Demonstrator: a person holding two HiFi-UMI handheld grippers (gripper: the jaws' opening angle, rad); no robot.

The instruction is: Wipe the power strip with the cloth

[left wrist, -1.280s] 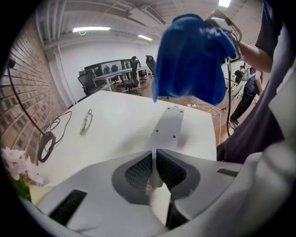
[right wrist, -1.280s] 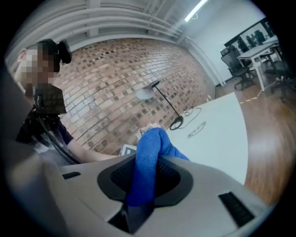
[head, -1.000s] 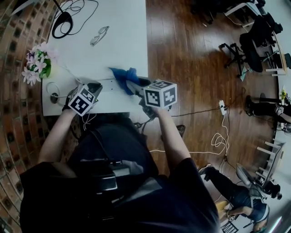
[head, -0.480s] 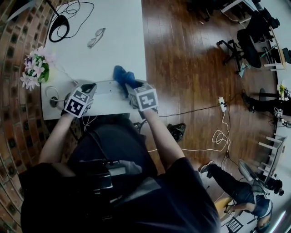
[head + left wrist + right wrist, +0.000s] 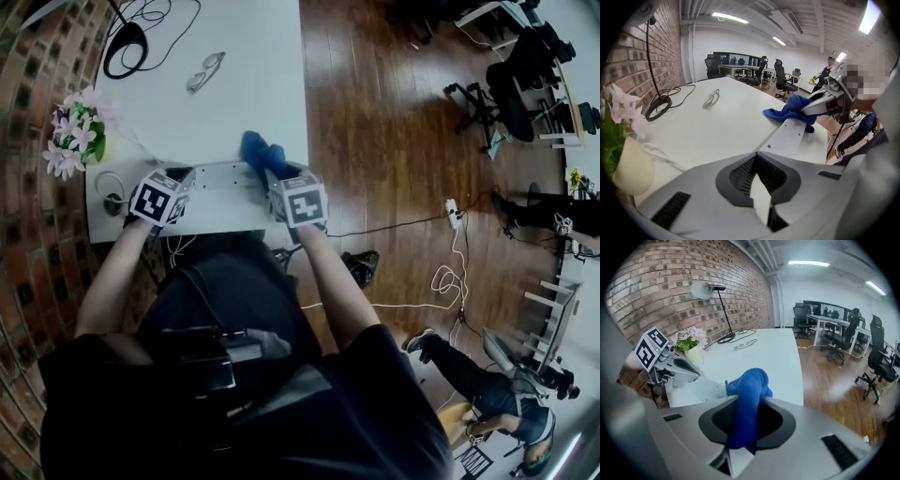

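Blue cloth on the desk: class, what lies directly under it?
One end of the white power strip lies under the blue cloth, which the right gripper pinches. That covered stretch of the strip cannot be seen.

An open-plan office: rows of desks [image 5: 832, 320] with monitors [image 5: 820, 306], swivel chairs [image 5: 877, 363], ceiling strip lights [image 5: 808, 262].

The cloth [image 5: 261, 152] is bright blue against the white power strip [image 5: 217, 176] and white bench [image 5: 253, 66]. The left gripper [image 5: 757, 157] and right gripper [image 5: 744, 401] are grey, their cubes patterned with black-and-white squares. The wall [image 5: 670, 282] is red-brown brick and the floor [image 5: 394, 141] dark brown wood.
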